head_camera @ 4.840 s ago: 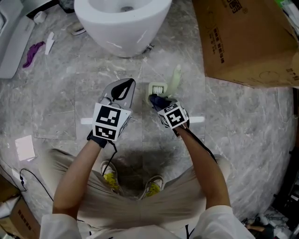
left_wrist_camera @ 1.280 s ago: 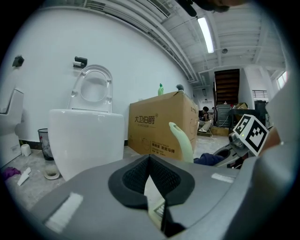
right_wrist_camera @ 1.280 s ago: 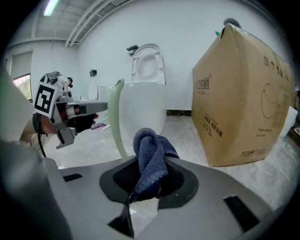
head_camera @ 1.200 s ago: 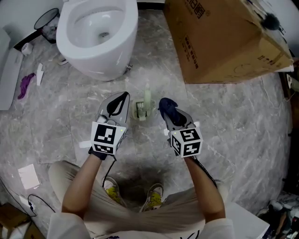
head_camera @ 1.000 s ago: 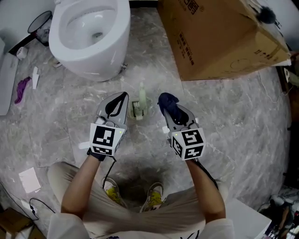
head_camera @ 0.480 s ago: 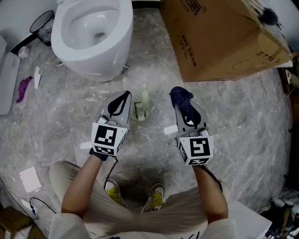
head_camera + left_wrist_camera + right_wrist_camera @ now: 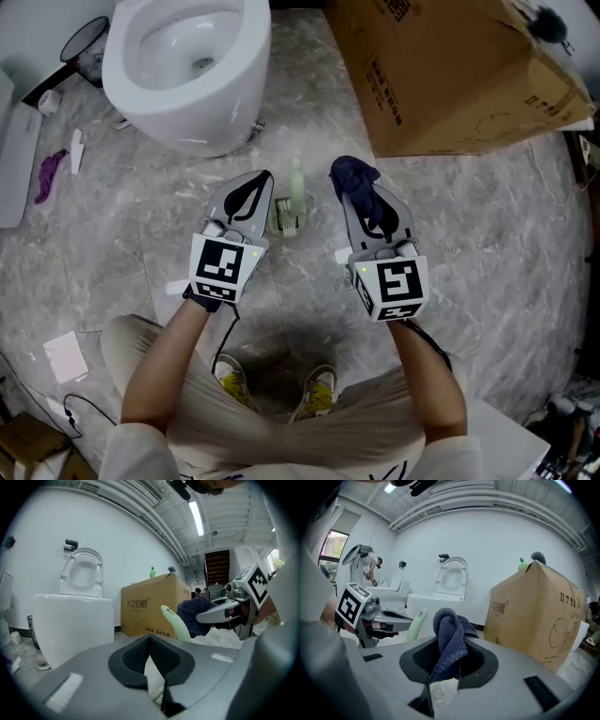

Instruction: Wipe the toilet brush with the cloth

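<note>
A pale green toilet brush (image 7: 294, 192) stands on the marble floor between my two grippers, its handle (image 7: 175, 622) rising to the right of the left jaws and showing again in the right gripper view as brush (image 7: 416, 623). My right gripper (image 7: 352, 190) is shut on a dark blue cloth (image 7: 354, 175), bunched up at the jaw tips (image 7: 449, 632), a short way right of the brush and apart from it. My left gripper (image 7: 257, 181) is shut and holds nothing, just left of the brush.
A white toilet (image 7: 187, 66) stands ahead on the left, and a big cardboard box (image 7: 459, 66) ahead on the right. A black bin (image 7: 89, 42), a purple scrap (image 7: 52, 173) and a white panel (image 7: 14, 159) lie at far left. The person's shoes (image 7: 319, 380) are below.
The right gripper, which held the cloth at the brush earlier, drew away to the right and has now come slightly back towards it. The left gripper has barely moved.
</note>
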`<state>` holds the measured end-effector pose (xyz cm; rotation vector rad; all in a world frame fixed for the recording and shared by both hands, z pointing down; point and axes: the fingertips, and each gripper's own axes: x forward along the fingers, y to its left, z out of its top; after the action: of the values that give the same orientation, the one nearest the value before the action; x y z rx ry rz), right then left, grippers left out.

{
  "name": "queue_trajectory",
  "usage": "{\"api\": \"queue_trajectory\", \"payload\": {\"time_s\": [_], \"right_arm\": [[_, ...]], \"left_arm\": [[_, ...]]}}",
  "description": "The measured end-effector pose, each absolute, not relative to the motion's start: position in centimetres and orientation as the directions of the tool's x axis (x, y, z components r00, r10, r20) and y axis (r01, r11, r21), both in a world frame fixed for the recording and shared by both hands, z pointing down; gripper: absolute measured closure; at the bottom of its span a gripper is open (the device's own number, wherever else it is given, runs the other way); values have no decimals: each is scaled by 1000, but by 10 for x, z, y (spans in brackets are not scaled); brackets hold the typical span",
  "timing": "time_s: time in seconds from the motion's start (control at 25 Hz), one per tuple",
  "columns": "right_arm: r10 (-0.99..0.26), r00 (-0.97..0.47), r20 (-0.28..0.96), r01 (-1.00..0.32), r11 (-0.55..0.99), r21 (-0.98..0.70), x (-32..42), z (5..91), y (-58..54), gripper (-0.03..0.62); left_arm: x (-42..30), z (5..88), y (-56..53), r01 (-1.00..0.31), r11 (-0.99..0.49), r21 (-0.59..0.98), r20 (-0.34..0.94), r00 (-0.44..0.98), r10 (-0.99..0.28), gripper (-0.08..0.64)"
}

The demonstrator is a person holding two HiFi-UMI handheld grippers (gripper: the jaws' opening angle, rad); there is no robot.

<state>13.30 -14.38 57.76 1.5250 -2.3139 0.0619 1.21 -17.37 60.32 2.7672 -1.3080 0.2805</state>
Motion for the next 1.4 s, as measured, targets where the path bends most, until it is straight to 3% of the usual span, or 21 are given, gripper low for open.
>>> {"api": "queue_trajectory", "payload": {"time_s": [0.24,0.44,0.64,0.8,1.16,1.4], "right_arm": [[-882,-333,334,-898,405,174,138,574,-158,492],[-902,-337,271,-929,366,63,138,530,-178,491],[-936,-249,249,-886,324,333,158,519,-176,494],[-933,-203,296,-927,281,249,160,493,-167,494],[-867,-253,430,-941,324,100,141,368,-95,497],[-859,-246,449,-950,306,64,157,240,-56,497]], "left_arm": [[23,576,-188,-752,-656,-73,113,647,-754,558],[20,553,-197,-752,-648,-118,70,645,-761,558],[22,529,-201,-785,-578,-223,44,584,-810,558],[41,501,-196,-758,-584,-291,122,576,-809,558],[39,356,-130,-738,-627,-248,228,585,-779,558],[31,223,-77,-811,-556,-181,235,513,-825,558]]}}
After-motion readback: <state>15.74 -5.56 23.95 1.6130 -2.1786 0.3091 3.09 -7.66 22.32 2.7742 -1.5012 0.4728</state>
